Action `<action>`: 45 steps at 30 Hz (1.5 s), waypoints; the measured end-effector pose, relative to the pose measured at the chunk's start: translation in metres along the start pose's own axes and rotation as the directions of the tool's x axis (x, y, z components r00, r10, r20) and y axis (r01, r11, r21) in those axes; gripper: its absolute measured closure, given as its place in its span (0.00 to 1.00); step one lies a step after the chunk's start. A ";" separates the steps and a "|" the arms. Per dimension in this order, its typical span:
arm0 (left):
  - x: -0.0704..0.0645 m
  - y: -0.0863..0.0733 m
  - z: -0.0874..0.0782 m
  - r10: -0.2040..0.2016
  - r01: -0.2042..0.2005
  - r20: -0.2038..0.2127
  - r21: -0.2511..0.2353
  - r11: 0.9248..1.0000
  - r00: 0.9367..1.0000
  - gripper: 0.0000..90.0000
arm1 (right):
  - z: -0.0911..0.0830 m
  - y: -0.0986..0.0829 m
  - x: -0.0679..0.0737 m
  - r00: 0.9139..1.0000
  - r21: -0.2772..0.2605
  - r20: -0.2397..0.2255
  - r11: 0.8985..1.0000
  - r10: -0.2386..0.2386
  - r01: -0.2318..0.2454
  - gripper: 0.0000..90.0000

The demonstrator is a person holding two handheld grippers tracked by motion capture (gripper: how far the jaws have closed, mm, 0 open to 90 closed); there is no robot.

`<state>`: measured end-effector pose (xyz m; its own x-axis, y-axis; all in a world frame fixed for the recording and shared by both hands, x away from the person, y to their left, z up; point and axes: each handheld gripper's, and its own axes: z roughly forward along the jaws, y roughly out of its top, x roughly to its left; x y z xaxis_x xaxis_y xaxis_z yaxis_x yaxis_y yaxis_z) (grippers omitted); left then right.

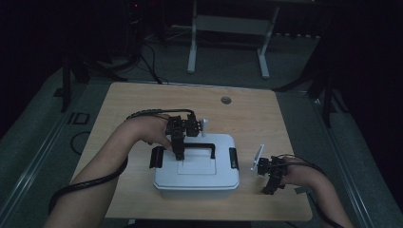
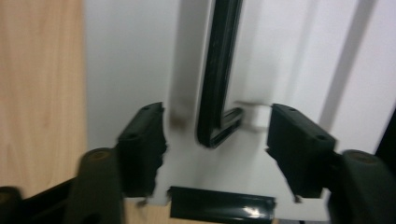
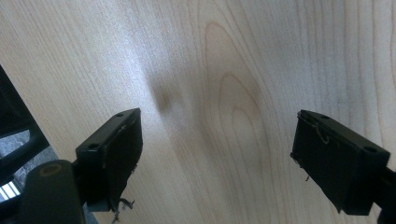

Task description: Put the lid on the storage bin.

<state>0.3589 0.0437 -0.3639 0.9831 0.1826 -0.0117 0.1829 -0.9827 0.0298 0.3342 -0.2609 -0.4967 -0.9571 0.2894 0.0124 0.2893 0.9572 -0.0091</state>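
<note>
Left gripper view has the left gripper (image 2: 215,140) jaws spread around the white box's (image 1: 196,178) black handle (image 2: 217,84) corner, right gripper (image 3: 217,158) jaws gaping over bare worktop (image 3: 233,70).

The box (image 1: 196,176) is pale grey-white, its lid (image 2: 135,56) plain white with faint grey ridges. Its handle (image 2: 218,79) is glossy black, as are the side latches (image 1: 156,157). The surface (image 3: 233,70) is light wood with brown looping grain. Both grippers' jaws are matte black. The floor (image 1: 38,123) is speckled grey-green.
</note>
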 end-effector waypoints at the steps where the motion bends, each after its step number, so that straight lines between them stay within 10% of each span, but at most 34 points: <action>1: 0.000 0.000 0.000 0.000 0.000 0.000 0.000 1.000 1.000 0.24 | 0.000 0.000 0.000 1.000 0.000 0.000 1.000 0.000 0.000 0.18; 9: 0.003 -0.028 -0.001 0.008 -0.011 -0.058 -0.045 0.999 0.998 0.03 | -0.002 0.000 0.000 1.000 0.002 0.003 1.000 0.000 0.000 0.18; 32: 0.001 -0.123 0.018 -0.096 0.090 -0.058 -0.099 0.991 0.994 0.02 | -0.008 -0.004 0.000 1.000 0.000 0.013 1.000 0.015 -0.015 0.18; 45: -0.002 -0.148 0.047 -0.106 0.096 -0.046 -0.181 0.979 0.993 0.02 | -0.005 -0.004 0.000 1.000 -0.003 0.010 1.000 0.016 -0.016 0.17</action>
<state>0.3295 0.1871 -0.4148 0.9574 0.2870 0.0311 0.2745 -0.9385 0.2093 0.3332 -0.2643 -0.4917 -0.9524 0.3048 0.0021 0.3048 0.9524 -0.0059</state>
